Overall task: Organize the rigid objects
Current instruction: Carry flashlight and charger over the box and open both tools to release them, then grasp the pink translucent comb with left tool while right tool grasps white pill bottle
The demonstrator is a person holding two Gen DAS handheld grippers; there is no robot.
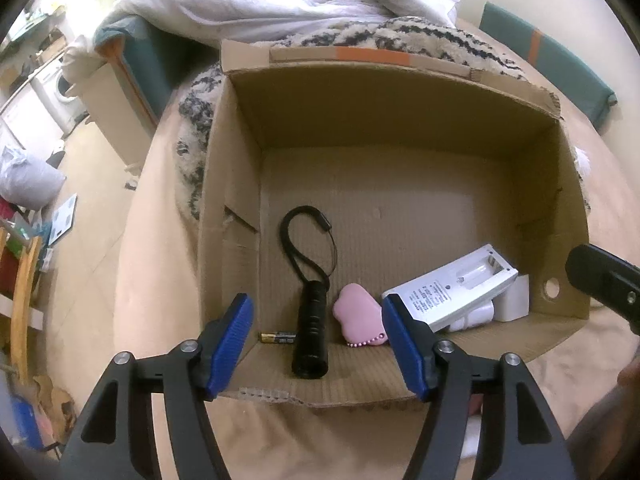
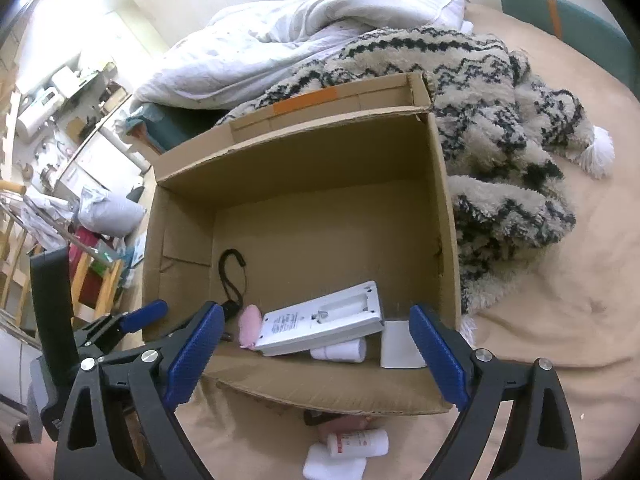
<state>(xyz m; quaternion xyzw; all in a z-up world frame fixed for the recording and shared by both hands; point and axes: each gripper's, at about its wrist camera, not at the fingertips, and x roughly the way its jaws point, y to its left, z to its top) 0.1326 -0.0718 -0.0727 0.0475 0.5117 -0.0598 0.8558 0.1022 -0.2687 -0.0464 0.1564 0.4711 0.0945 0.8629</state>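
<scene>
1. We see a big cardboard box (image 1: 400, 128) in the middle of both views. It sits open on a bed with a tan sheet (image 2: 580, 320).
2. Our left gripper (image 1: 318, 340) is at the bottom of the left view. Its blue fingers (image 1: 232, 336) are wide apart and hold nothing.
3. Our right gripper (image 2: 316, 352) is at the bottom of the right view. Its fingers (image 2: 438, 352) are wide apart too, with nothing in them.
4. Inside the box, near the front wall, lie a black flashlight (image 1: 312, 336) with a looped strap, a small battery (image 1: 278, 337) just left of it, and a pink thing (image 1: 358, 320) just right of it.
5. A white charger (image 1: 452, 286) leans tilted on a white roll (image 2: 340, 350), next to a white block (image 2: 400, 346).
6. Low in the right view, a white bottle (image 2: 358, 442) and another white roll (image 2: 334, 466) lie on the sheet outside the box.
7. A fuzzy black-and-cream blanket (image 2: 500, 140) lies behind the box.
</scene>
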